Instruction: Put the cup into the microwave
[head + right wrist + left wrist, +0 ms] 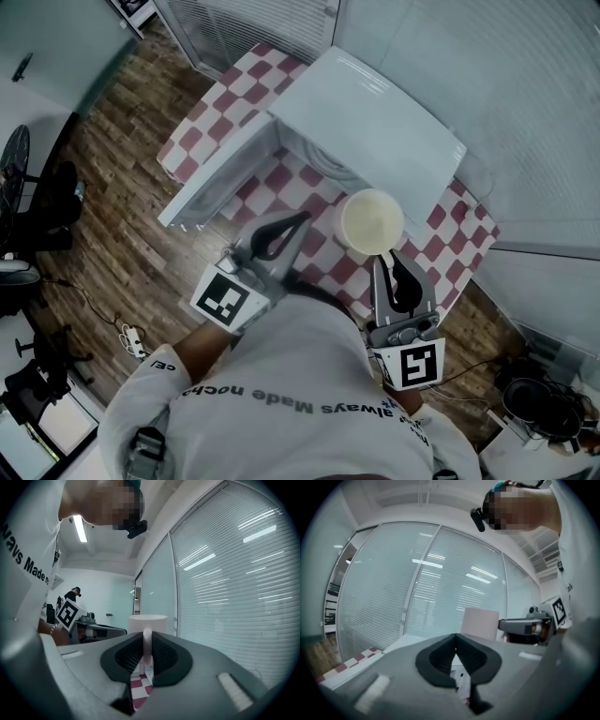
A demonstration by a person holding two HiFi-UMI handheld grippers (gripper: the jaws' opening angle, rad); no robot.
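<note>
1. Head view: left gripper jaws together, empty; right gripper clamped on cup handle.
2. Cup upright, mouth up, long axis vertical, handle toward person, over checked table, near open white microwave.
3. Wood floor; glass walls with blinds.

White short-sleeved T-shirt, black lettering across chest and on sleeve. Left hand-held gripper: grey body, black textured jaw pads, white cube with black square marker. Right hand-held gripper: same grey-and-black build, marker cube, metal fittings above cube. Small black camera on head.
</note>
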